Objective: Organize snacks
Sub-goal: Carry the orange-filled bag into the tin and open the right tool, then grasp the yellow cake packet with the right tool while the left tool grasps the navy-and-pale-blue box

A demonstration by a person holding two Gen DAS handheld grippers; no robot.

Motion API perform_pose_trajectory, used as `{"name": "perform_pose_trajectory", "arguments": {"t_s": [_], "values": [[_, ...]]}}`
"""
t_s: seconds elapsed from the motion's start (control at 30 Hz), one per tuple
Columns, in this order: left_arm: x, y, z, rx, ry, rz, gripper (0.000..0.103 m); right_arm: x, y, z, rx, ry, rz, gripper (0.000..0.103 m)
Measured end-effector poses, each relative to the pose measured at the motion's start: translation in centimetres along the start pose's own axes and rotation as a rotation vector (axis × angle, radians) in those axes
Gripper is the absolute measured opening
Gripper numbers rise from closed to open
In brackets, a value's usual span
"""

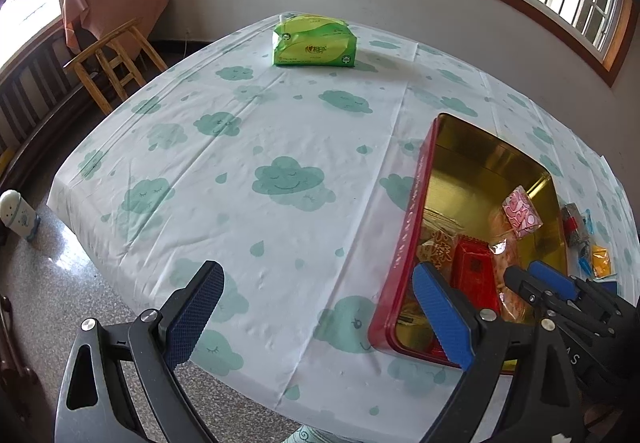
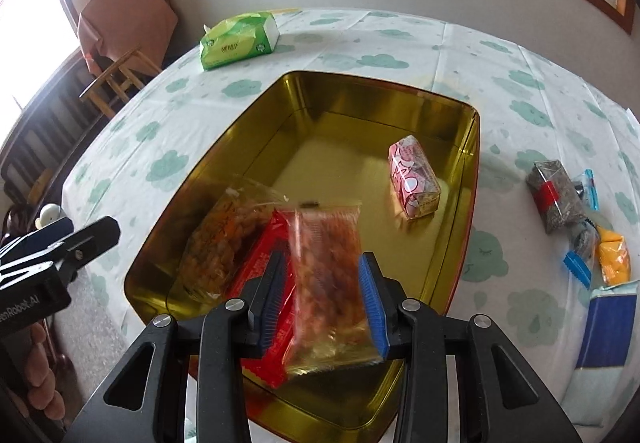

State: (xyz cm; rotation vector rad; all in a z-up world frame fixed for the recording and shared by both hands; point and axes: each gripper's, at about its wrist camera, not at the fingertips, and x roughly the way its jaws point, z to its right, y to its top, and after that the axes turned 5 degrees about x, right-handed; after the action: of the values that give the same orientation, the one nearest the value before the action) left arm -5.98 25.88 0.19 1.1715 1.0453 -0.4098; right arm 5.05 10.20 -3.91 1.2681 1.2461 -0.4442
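A red tin with a gold inside [image 2: 460, 171] lies open on the cloud-print tablecloth. In it are a pink packet [image 2: 414, 179], a red packet [image 2: 260, 259] and a clear bag of orange snacks [image 2: 212, 243]. My right gripper [image 2: 322, 263] hangs over the tin's near end, shut on a clear packet of reddish snacks [image 2: 328, 243] that stands upright between its pads. The left wrist view shows the tin [image 1: 404, 227] at the right, with the right gripper [image 1: 534, 279] above it. My left gripper [image 1: 320, 311] is wide open over the tablecloth, left of the tin, holding nothing.
Right of the tin lie loose snacks: a grey packet with a red band [image 2: 554, 195], a yellow packet [image 2: 614, 257], a blue-edged clear packet [image 2: 578, 267] and a blue box [image 2: 608, 327]. A green tissue pack [image 1: 314, 43] sits at the table's far side. A wooden stool [image 1: 108, 71] stands beyond the left edge.
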Motion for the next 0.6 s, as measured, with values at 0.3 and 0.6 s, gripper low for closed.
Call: {"name": "perform_pose_trajectory", "arguments": {"t_s": [0.3,0.6], "values": [[-0.9,0.2,2.9,0.054,-0.037,0.012,0.094,-4.2,-0.5,3.0,0.023,-0.009,0.085,0.039],[-1.8,0.1,7.2,0.142,-0.1,0.03,0.094,-10.3,-2.4,13.2,0.141,-0.229,0.151,0.039]]}}
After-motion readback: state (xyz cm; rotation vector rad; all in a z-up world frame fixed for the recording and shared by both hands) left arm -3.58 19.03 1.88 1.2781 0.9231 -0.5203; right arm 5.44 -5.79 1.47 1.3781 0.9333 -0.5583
